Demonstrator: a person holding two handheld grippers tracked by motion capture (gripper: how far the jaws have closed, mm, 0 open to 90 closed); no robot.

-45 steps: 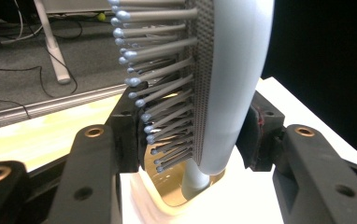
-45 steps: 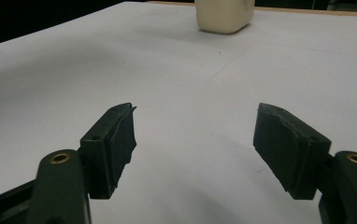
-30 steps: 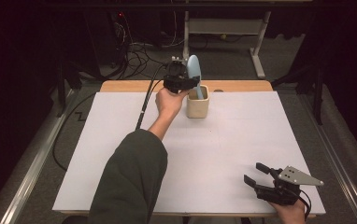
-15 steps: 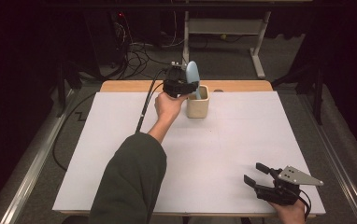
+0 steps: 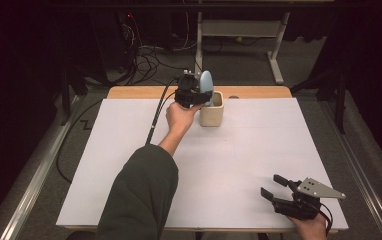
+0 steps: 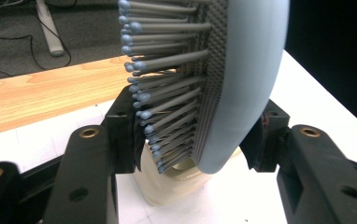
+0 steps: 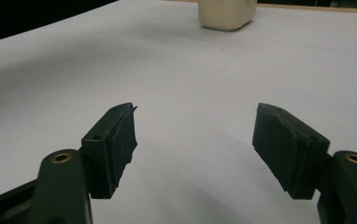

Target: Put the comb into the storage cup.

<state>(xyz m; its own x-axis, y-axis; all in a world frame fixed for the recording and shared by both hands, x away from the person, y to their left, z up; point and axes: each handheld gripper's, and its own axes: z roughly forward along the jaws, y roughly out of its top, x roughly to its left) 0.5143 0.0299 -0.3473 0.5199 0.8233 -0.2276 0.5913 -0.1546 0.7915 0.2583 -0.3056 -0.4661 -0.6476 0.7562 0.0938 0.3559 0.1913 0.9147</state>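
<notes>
A light blue hairbrush [image 5: 206,81] with grey bristles stands upright, its lower end inside a cream cup [image 5: 211,114] at the far middle of the white table. My left gripper [image 5: 200,93] is shut on the hairbrush [image 6: 246,70] just above the cup [image 6: 167,189]. One pad rests against the bristle tips and the other against the smooth back. Its jaws have just been opening a little, with the brush still between them. My right gripper [image 5: 272,185] rests open near the front right corner, with nothing between its fingers [image 7: 113,140].
The white sheet [image 5: 239,155] covers the table, and a wooden strip [image 5: 144,92] runs along its far edge. Cables and a desk frame [image 5: 279,50] lie on the dark floor beyond. The cup [image 7: 225,14] stands far ahead of my right gripper.
The left hand has lowered the hairbrush slightly, so it stands deeper in the cup. The right gripper has not moved.
</notes>
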